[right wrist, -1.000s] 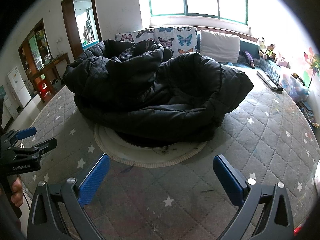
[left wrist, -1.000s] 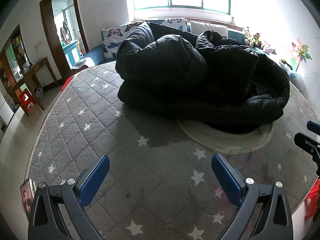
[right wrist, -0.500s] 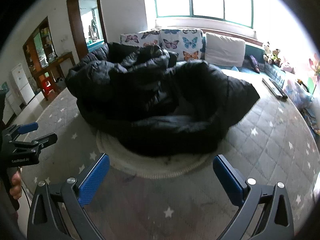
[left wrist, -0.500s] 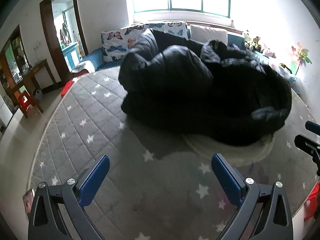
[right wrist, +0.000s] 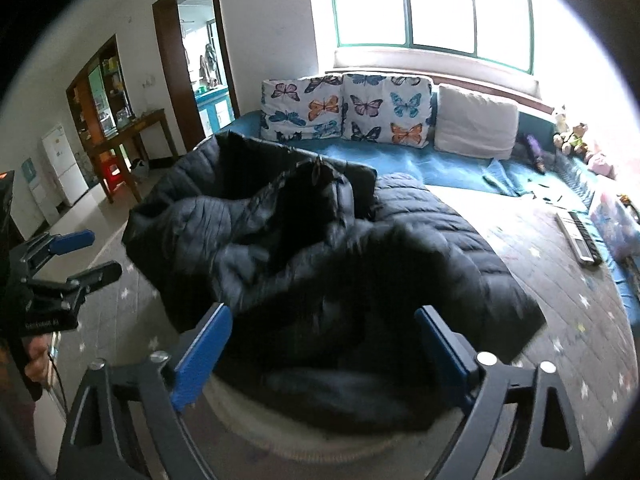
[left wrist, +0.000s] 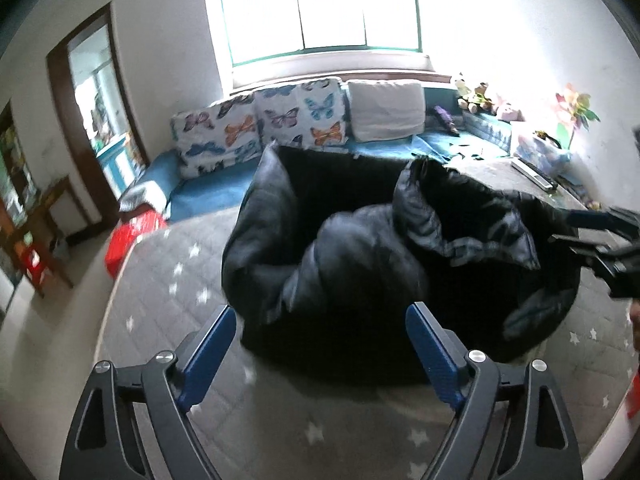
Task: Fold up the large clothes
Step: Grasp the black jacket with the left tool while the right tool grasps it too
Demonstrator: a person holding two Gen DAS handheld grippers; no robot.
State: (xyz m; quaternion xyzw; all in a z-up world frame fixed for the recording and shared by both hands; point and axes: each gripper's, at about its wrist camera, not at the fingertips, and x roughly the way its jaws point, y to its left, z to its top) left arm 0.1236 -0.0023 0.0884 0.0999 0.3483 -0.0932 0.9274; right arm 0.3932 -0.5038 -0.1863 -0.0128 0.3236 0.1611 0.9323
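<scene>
A black quilted puffer coat [left wrist: 360,264] lies crumpled in a heap on a grey star-patterned mattress [left wrist: 168,304], roughly at its centre, partly covering a pale round mat [right wrist: 256,428] at the near edge. Much of the garment is motion-blurred, so sleeves and hem cannot be told apart.

The left gripper [left wrist: 320,356] has its blue-padded jaws wide apart but closing. The coat's near left portion lies beyond and between them; the pads do not press on it. The right gripper [right wrist: 324,352] is likewise wide apart and closing, with the coat's near edge lying between the jaws, not clamped.

In the right wrist view the left gripper appears at the far left, held by a hand [right wrist: 38,364].

Beyond the mattress stands a blue sofa [right wrist: 400,160] with butterfly cushions [right wrist: 344,108] and a white pillow [right wrist: 476,124], beneath a bright window [right wrist: 432,8].
</scene>
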